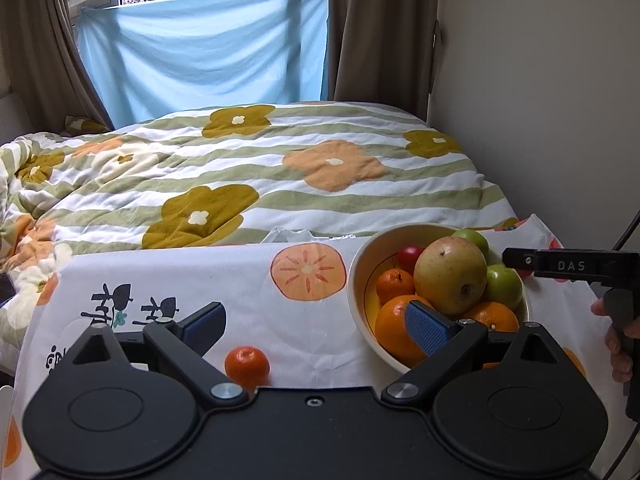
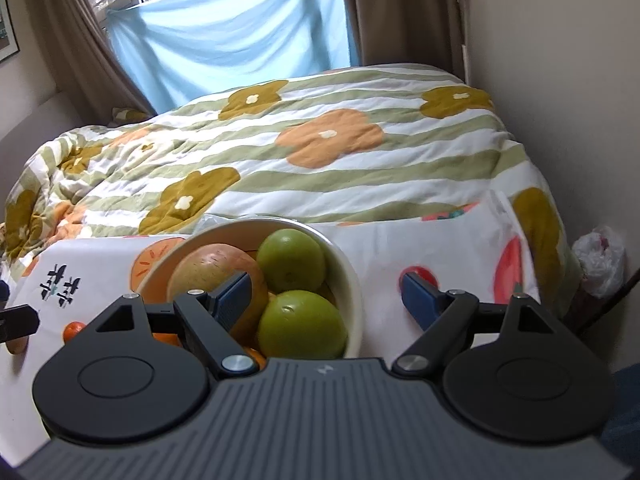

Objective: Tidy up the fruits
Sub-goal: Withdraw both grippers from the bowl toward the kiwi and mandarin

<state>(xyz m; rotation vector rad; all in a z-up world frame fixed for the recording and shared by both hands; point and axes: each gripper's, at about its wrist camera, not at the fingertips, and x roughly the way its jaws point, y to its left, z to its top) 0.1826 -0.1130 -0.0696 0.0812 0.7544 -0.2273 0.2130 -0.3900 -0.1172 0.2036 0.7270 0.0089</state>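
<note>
**Both tongs wide, fruit piled in the bowl**

The left tongs (image 1: 316, 326) stood wide with nothing between the pads, hanging over the cloth-covered counter (image 1: 248, 320). A small mandarin (image 1: 246, 366) lay loose on the cloth just in front of them, left of the bowl (image 1: 360, 280). The right tongs (image 2: 328, 300) were wide too, straddling the bowl's near right rim, gripping nothing; a green apple (image 2: 302, 330) sat between the pads without either pad pressing on it. In the bowl lay oranges (image 1: 396, 330), a large yellowish pear-like fruit (image 1: 450, 276), a second green apple (image 2: 290, 260) and a small red fruit (image 1: 410, 258). A hand (image 1: 620, 344) held the right tongs' handle at the far right of the left view. Beyond the counter spread a bed with a flowered quilt (image 1: 256, 168), then a blue sheet (image 1: 208, 60) hung across the window between brown curtains (image 1: 380, 28)
</note>
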